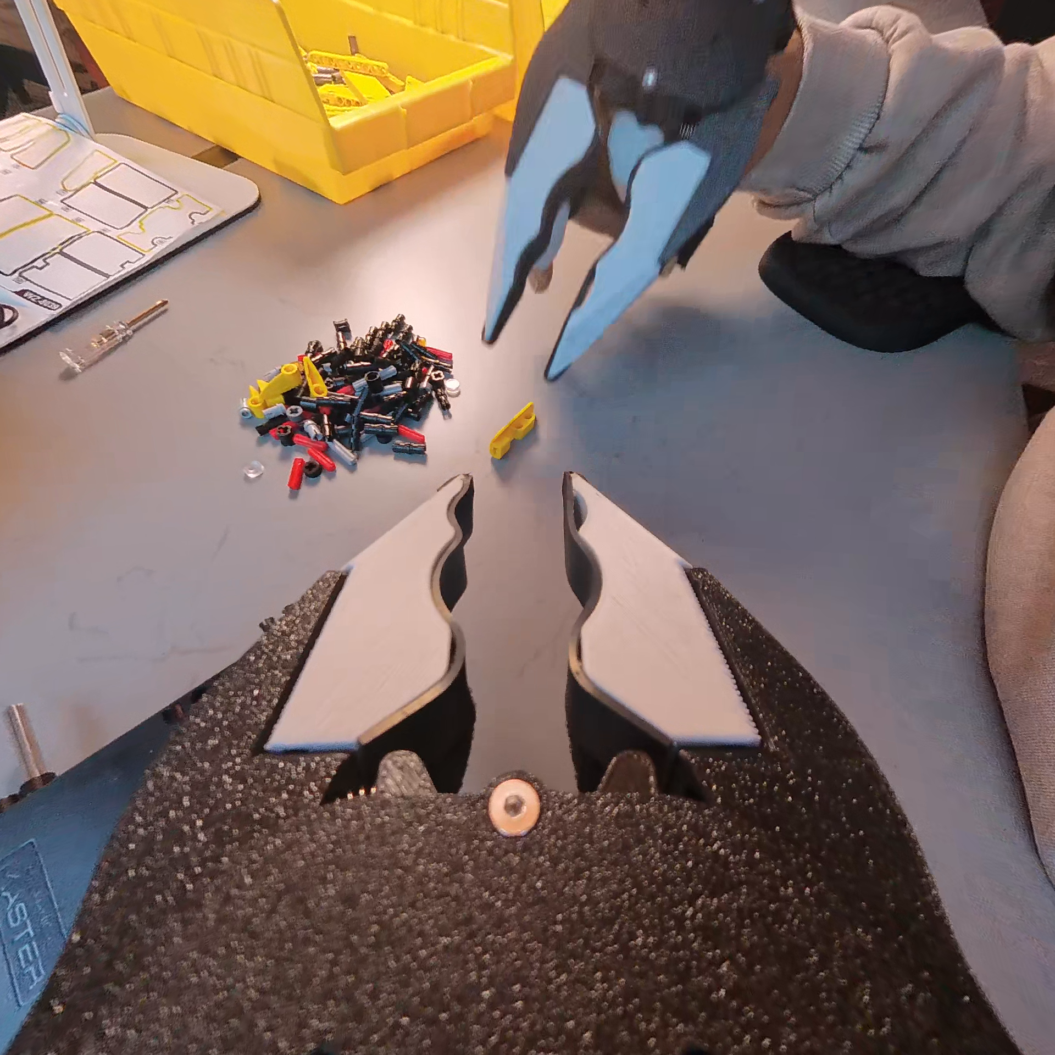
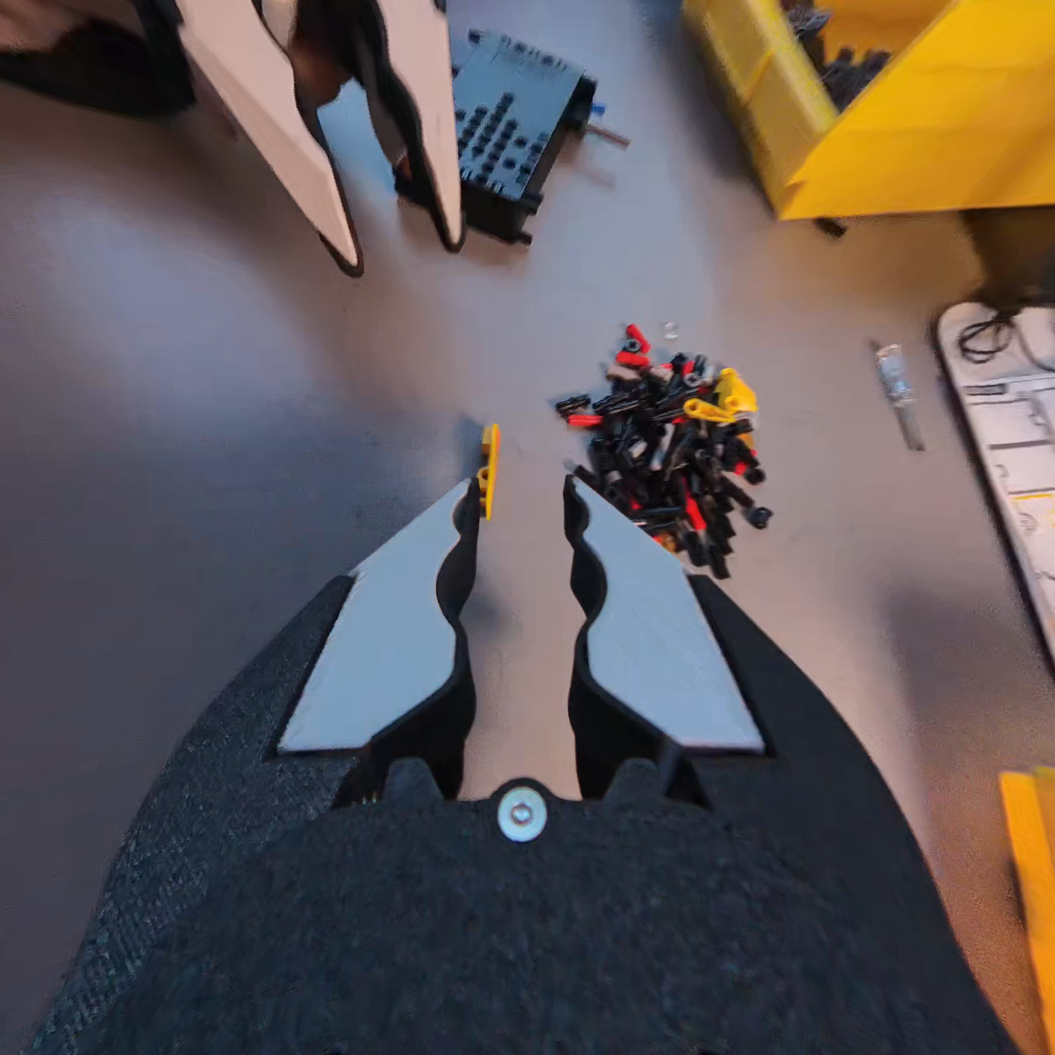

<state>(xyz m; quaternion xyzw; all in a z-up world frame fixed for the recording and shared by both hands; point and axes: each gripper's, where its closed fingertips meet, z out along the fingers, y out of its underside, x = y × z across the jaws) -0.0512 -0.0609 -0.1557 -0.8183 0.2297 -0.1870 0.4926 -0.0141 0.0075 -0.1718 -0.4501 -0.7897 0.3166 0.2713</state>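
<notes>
Left hand-held gripper (image 1: pixel 516 476): jaws parted, nothing between them; hovers above the grey counter (image 1: pixel 742 514), tips just short of a small yellow piece (image 1: pixel 513 430).
Right hand-held gripper (image 2: pixel 518 482): jaws parted, empty; its left fingertip is just beside the yellow piece (image 2: pixel 489 469), and contact cannot be told through the blur.
Yellow piece, location: lies alone on the counter, between the two gripper tips and just beside the pile of small parts (image 1: pixel 354 394).
Yellow piece, handling: judged to be light, rigid plastic with smooth faces, so likely to skid or flip if nudged. It is thin and elongated with holes; a pinch across the two flat faces near mid-length looks the surest hold.
Pile: black, red, grey and yellow pins and connectors, loosely heaped; likely to scatter if brushed.
Left view only: the sleeve (image 1: pixel 913 143) of the person holding the right gripper, a yellow bin (image 1: pixel 274 97) holding yellow beams, a printed sheet (image 1: pixel 85 228) on a pad, and a small clear tool (image 1: pixel 108 337).
Right view only: a dark grey studded block (image 2: pixel 508 131) beyond the left gripper (image 2: pixel 408 251), and the piece seen on edge.
</notes>
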